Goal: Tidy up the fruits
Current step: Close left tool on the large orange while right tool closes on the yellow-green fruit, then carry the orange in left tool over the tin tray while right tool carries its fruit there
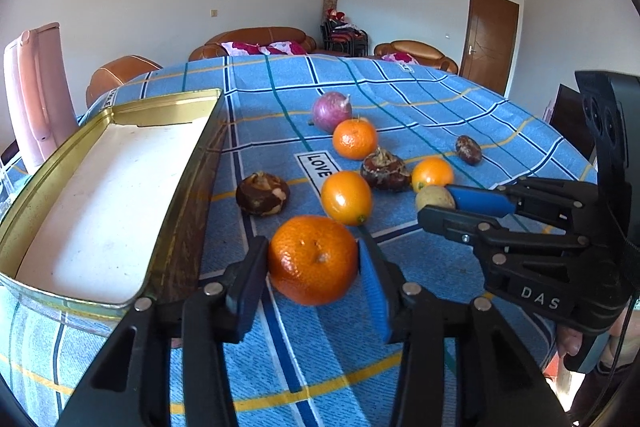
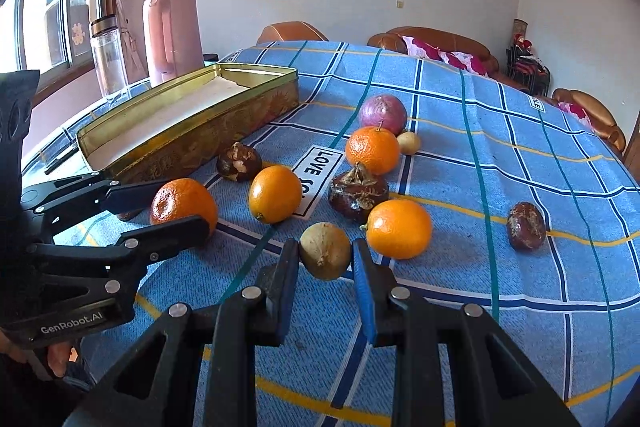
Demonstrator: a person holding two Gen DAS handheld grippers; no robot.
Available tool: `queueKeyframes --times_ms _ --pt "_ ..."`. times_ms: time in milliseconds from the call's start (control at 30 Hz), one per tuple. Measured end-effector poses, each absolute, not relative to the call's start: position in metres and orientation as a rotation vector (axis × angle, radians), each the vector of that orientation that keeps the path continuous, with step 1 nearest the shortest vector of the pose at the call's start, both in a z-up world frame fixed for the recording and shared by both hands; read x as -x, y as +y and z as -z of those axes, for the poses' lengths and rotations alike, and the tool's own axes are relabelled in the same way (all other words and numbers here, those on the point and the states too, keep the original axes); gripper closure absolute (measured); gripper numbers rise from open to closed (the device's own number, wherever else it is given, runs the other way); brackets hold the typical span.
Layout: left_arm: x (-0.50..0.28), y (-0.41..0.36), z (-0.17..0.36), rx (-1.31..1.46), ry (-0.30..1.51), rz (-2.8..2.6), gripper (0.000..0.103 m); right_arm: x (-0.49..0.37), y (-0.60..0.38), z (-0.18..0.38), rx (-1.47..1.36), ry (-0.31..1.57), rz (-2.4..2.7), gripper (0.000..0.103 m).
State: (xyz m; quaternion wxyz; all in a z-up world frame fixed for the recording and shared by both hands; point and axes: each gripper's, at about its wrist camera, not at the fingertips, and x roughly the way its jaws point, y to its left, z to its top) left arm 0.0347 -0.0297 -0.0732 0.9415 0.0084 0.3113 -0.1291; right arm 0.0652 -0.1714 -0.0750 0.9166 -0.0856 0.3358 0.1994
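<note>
My left gripper is shut on a mandarin, just right of the open gold tin; it also shows in the right wrist view around that mandarin. My right gripper is shut on a small yellow-green fruit; in the left wrist view the gripper holds the same fruit. Loose on the cloth lie oranges, a purple onion, brown chestnut-like fruits and a small pale fruit.
The table carries a blue checked cloth. A pink kettle and a clear bottle stand behind the tin. Sofas and a door are beyond the table.
</note>
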Motion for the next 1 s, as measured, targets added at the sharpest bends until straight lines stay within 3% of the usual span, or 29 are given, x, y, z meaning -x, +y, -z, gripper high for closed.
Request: queueKeyframes --times_ms 1000 --pt "-0.007 -0.007 0.034 -0.040 0.379 0.172 0.056 -0.041 -0.170 0.050 0.181 0.461 -0.440 0.074"
